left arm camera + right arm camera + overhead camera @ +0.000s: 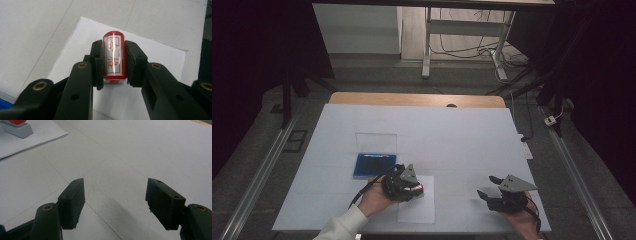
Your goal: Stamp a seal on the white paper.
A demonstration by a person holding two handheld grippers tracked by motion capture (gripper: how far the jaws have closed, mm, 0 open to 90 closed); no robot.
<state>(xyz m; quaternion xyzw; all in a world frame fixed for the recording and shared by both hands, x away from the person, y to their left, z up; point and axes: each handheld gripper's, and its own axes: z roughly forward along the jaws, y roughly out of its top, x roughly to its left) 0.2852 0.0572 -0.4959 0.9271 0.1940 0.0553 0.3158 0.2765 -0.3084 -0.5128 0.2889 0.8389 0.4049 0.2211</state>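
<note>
A red cylindrical stamp (114, 57) with red characters on its clear face stands between the jaws of my left gripper (114, 62), which is shut on it. The stamp is over a white sheet of paper (155, 60). In the high view the left gripper (416, 189) and stamp (419, 189) sit at the paper's (417, 210) top edge, near the table's front. My right gripper (488, 186) hovers low at the front right. Its jaws stand wide open in its own view (115, 197), with bare table between them.
A blue ink pad (374, 165) lies just left of the left gripper, its clear lid (376, 142) folded back behind it. In the right gripper view a grey block with red on top (17, 130) rests on the paper. A white cover (452, 135) spreads over the table.
</note>
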